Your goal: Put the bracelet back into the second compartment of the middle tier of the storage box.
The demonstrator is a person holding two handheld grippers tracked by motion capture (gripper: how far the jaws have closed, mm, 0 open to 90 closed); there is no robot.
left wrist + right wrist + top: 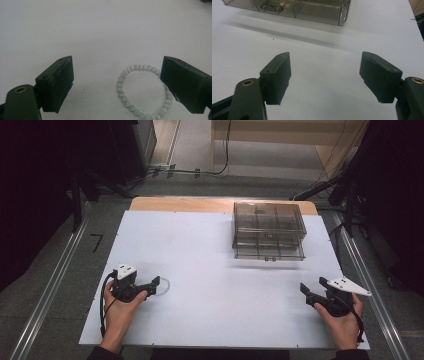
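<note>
A bracelet of pale green-white beads (143, 91) lies flat on the white table top; in the high view the bracelet (162, 286) is a faint ring at the front left. My left gripper (156, 282) is open just over it, and in the left gripper view the left gripper (117, 85) has its right jaw covering the ring's right side. My right gripper (306, 292) rests open at the front right with nothing between its jaws; the right gripper (325, 75) faces a smoky clear plastic drawer box (268, 231) standing at the back right of the table.
The white table top (210, 280) spreads between both hands. The drawer box (312, 8) has small drawers with metal pulls. A wooden strip (180, 203) edges the far side. Dark stands and cables sit on the floor beyond.
</note>
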